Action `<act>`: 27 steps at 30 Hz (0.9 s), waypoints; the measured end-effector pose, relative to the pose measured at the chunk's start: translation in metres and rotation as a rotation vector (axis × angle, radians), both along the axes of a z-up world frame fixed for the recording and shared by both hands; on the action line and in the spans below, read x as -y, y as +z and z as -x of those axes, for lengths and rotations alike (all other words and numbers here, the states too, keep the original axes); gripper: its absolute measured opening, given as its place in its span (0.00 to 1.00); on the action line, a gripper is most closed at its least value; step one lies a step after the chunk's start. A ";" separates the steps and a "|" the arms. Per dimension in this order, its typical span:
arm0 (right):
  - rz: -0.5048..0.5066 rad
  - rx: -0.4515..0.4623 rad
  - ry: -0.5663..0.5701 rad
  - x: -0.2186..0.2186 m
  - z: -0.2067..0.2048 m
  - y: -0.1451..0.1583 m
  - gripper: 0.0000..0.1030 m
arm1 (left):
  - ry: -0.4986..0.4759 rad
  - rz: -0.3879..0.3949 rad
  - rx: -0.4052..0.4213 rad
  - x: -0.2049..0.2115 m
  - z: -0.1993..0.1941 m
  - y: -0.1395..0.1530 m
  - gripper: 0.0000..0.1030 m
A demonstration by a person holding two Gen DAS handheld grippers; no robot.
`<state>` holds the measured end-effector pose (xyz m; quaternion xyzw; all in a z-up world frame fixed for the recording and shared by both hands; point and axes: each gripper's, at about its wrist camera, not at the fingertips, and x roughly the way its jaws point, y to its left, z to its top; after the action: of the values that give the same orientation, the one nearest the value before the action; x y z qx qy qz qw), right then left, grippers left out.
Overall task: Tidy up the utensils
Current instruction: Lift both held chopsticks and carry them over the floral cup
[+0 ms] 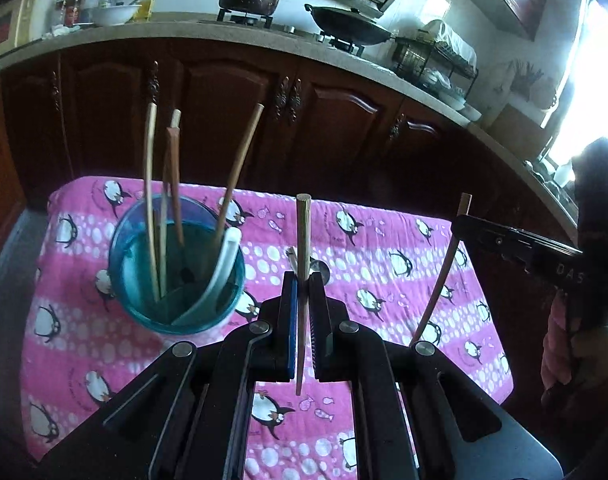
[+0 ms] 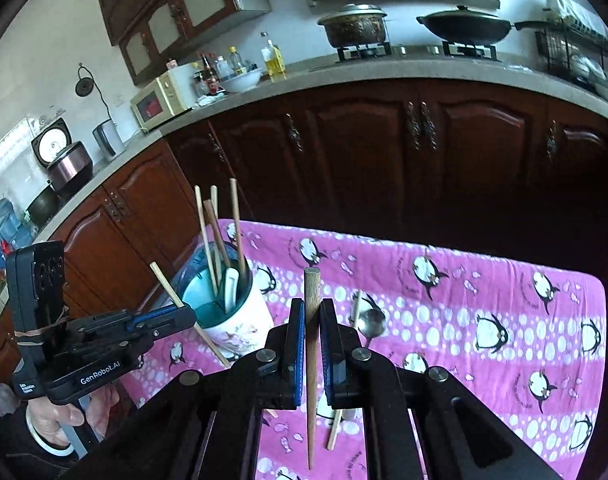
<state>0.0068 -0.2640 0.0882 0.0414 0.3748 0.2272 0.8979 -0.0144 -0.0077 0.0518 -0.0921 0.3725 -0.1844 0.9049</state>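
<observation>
Each claw pinches one wooden chopstick: the left claw (image 1: pixel 302 280) is pressed together on a pale chopstick (image 1: pixel 302 240) standing nearly upright between its pads, and the right claw (image 2: pixel 312 320) is pressed together on a browner, tapered chopstick (image 2: pixel 312 360), blunt end up. Both are held above the pink penguin cloth (image 1: pixel 384 248) on the worktop, with the blue-rimmed cup (image 1: pixel 175 264) off to the left side.

The chopsticks look light, stiff and smooth, so I judge they can pivot or slide in a pinch; a hold near the middle, as now, seems best for steering the tip into the cup. The cup looks like ceramic, so it could tip or chip if knocked.

Counted: two chopsticks held, four standing in the cup along with one white spoon (image 1: pixel 223 264), one metal spoon (image 2: pixel 372 322) lying on the cloth, and one more chopstick (image 2: pixel 334 432) partly hidden below the right claw
</observation>
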 end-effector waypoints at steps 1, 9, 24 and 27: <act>0.000 0.002 0.002 -0.002 0.000 0.001 0.06 | 0.003 -0.001 0.002 0.000 0.001 0.001 0.04; 0.007 0.009 0.015 -0.009 0.001 0.003 0.06 | 0.017 -0.005 0.005 -0.006 0.004 0.002 0.04; 0.005 -0.001 0.018 -0.011 -0.002 0.000 0.06 | 0.023 -0.004 0.008 -0.006 0.005 0.000 0.04; -0.002 0.001 0.020 -0.012 -0.002 0.002 0.06 | 0.018 0.000 0.008 -0.006 0.005 0.002 0.04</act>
<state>0.0091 -0.2519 0.0902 0.0381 0.3747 0.2366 0.8957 -0.0193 -0.0018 0.0536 -0.0949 0.3680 -0.1766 0.9079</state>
